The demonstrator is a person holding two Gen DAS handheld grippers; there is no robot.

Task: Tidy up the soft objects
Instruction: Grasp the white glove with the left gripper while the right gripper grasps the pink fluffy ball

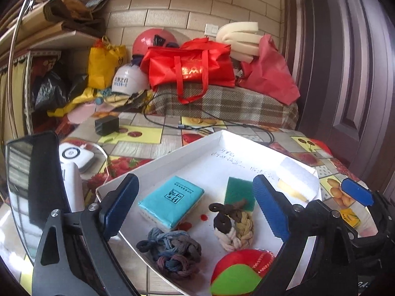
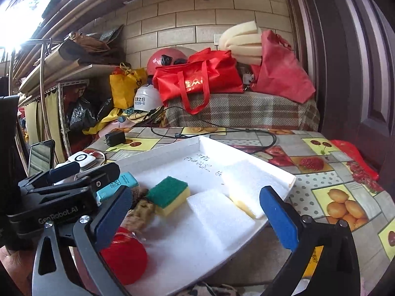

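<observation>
**Both tools empty over the tray: pick one item, come in straight**

Left tool (image 1: 195,204) hangs released above the white tray (image 1: 172,153), jaws wide, nothing between them. Right tool (image 2: 197,212) likewise spread and empty, over the tray's right half. All soft objects lie in the tray on the worktop (image 2: 321,153): teal tissue pack (image 1: 171,201), green-yellow sponge (image 2: 169,197), brown-cream braided knot (image 1: 233,224), blue-grey rope knot (image 1: 172,254), red-green ball (image 1: 240,273) at the near edge, white foam pad (image 2: 219,219) and a second white-yellow sponge (image 2: 246,187) on the right.

Step in hand, likely: choosing a first grasp. Advice:
- Left: tissue pack or braided knot sits closest between its jaws; drop straight down, close on the narrow sides.
- Knots lie near each other; centre on one so the other isn't dragged.
- Right: foam pad is flat, so pinch at an edge and squeeze lightly, as it will compress.
- Ball may roll; grip across its middle.
- Keep the tools apart; they're close together.
</observation>
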